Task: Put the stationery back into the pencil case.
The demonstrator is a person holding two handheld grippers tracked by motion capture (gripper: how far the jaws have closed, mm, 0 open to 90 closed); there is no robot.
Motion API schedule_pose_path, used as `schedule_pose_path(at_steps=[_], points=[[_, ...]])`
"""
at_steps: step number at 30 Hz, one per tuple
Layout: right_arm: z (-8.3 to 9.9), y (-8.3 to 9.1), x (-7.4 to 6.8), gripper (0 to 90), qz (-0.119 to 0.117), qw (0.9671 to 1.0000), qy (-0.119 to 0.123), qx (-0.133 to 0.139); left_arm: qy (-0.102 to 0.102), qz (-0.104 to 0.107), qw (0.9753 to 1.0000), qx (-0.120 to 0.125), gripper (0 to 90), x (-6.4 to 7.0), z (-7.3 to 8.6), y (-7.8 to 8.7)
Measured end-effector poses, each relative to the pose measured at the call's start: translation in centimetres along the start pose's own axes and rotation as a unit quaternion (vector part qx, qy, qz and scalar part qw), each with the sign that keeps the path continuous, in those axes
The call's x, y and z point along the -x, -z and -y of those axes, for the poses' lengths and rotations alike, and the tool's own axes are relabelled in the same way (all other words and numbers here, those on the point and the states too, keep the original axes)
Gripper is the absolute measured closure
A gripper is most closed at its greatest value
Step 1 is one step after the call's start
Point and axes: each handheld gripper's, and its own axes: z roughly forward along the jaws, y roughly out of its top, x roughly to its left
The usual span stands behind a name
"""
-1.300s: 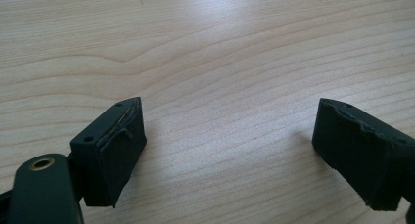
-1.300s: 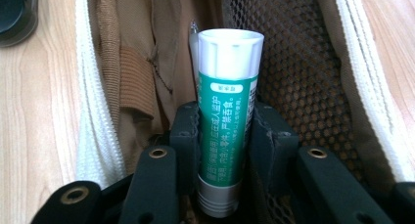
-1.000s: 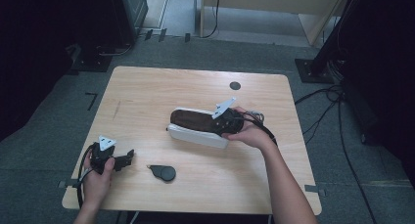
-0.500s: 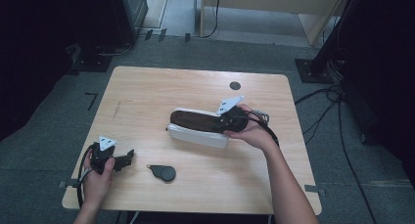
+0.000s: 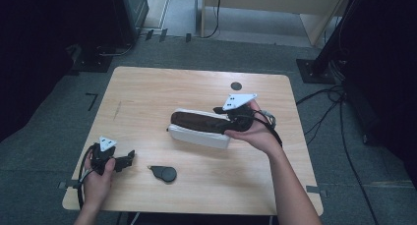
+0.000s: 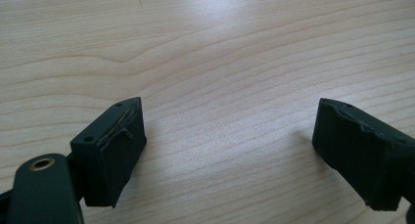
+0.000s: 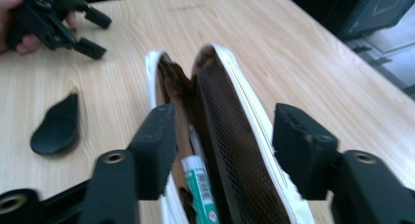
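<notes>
Pouch: white zip case (image 5: 200,129) with brown lining, mid-table, right of centre, lying on its side with the mouth gaping.
Long axis: runs left-right across the table in the high view; in the right gripper view it runs straight away from the jaws.
Contents: green-and-white tube (image 7: 200,192) sits in the near end of the pouch (image 7: 230,131), just ahead of the jaws.
Right gripper: at the pouch's right end (image 5: 235,118), jaws spread wide and straddling the near end, one jaw outside each wall; holding nothing as far as I can see.
Key relation: pouch opening lies dead ahead of the right fingers (image 7: 155,145), on-axis, so any next move is likely along the pouch's length.
Nearer hand: right, clearly; it is at the pouch.
Left gripper: near the front-left corner of the table (image 5: 114,158), well apart from the pouch, jaws wide, empty, over bare wood (image 6: 220,62).
Black oval piece: flat on the table (image 5: 163,173), between left gripper and pouch, just right of the left jaws, untouched.
</notes>
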Motion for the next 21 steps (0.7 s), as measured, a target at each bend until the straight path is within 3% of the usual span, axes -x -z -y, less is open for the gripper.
schedule_pose_path(at_steps=[9,21], points=[[-0.8,0.1,-2.8,26.5,-0.007,0.9996,0.004,0.027,0.000,0.000,1.0000,-0.001,12.5,0.0,0.0,0.0],[-0.1,-1.4,-7.6,20.1,-0.031,0.9987,0.009,0.039,0.001,0.001,1.0000,-0.001,12.5,0.0,0.0,0.0]])
